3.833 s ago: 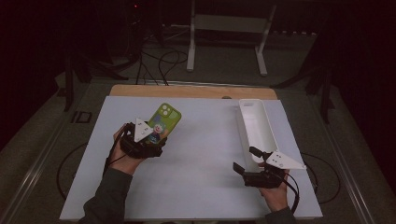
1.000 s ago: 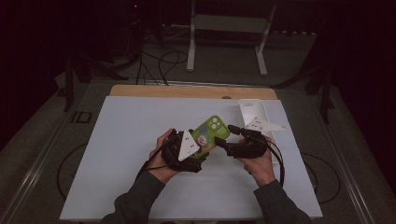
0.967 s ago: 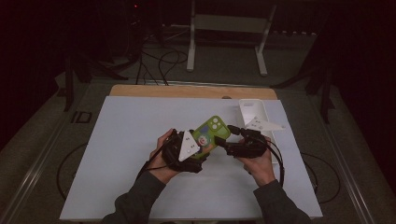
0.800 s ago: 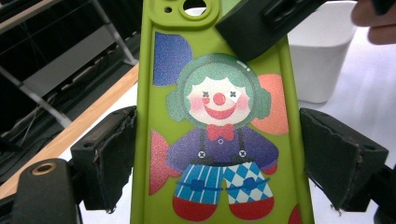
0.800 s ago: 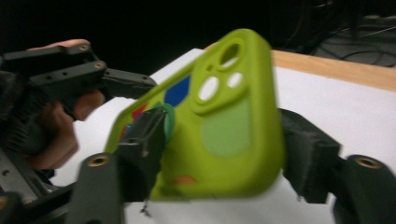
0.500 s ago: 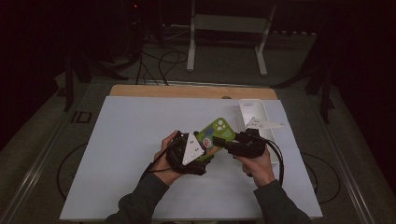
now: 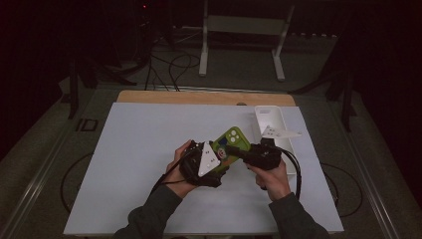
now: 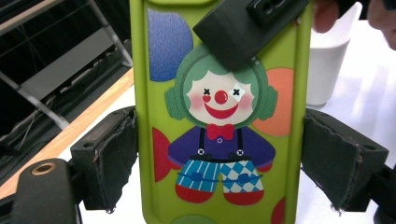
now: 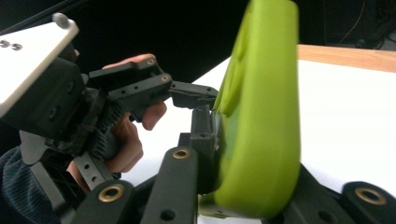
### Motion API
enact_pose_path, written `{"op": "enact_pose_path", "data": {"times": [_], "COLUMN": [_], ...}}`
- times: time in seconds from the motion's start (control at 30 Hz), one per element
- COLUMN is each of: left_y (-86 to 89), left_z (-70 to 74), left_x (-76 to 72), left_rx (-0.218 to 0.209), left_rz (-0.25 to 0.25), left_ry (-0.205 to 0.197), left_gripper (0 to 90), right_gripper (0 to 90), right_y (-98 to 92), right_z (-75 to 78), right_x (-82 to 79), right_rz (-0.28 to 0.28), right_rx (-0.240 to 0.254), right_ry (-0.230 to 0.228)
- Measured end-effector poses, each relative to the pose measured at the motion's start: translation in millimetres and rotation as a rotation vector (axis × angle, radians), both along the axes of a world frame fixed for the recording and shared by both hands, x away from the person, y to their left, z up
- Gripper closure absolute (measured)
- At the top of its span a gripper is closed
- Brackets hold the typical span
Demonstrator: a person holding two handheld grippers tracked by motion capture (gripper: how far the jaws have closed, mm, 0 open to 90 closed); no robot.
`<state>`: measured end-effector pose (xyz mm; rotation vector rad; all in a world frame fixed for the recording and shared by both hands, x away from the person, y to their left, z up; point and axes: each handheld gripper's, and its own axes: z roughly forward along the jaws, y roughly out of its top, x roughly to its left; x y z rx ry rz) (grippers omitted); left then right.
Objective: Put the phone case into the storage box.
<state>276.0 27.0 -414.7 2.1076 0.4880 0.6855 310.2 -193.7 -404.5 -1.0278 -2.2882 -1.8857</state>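
Note:
A green phone case [image 7: 235,138] with a clown picture [image 8: 219,140] is held up over the middle of the white table. My left gripper [image 7: 220,153] grips it across its width, and both pads [image 8: 116,158] press on its long edges. My right gripper [image 7: 235,150] comes in from the right and its jaws have just been closing. They now clamp the case [image 9: 261,130] through its thickness near the camera end. One right jaw [image 8: 247,28] lies flat across the clown's head. In the right gripper view the left gripper [image 9: 140,88] and its hand sit behind the case.
A long white tray [image 7: 268,115] stands at the back right of the table, just beyond the right hand, and shows as a white tub [image 8: 327,70] behind the case. A wooden strip [image 7: 199,97] runs along the table's far edge. Cables trail from both grippers.
The left gripper carried the case from the table's left to the middle, and the right hand came in from the front right. In the last second the right jaws closed on the case.

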Motion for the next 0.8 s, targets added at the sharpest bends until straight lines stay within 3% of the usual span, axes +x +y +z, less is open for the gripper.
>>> {"op": "enact_pose_path", "data": {"times": [0.2, 0.8], "left_y": [3.7, 22.0], "left_z": [1.7, 8.5], "left_x": [1.4, 11.4], "left_rx": [-0.022, -0.085], "left_rz": [-0.003, 0.000], "left_ry": [0.018, 0.115], "left_gripper": [16.6, 6.5], "right_gripper": [86.9, 87.1], "right_y": [1.2, -6.3], "right_z": [3.1, 6.4], "right_x": [-1.9, -1.2], "right_rz": [-0.013, -0.024], "right_rx": [0.005, -0.005], "right_ry": [-0.026, -0.050]}}
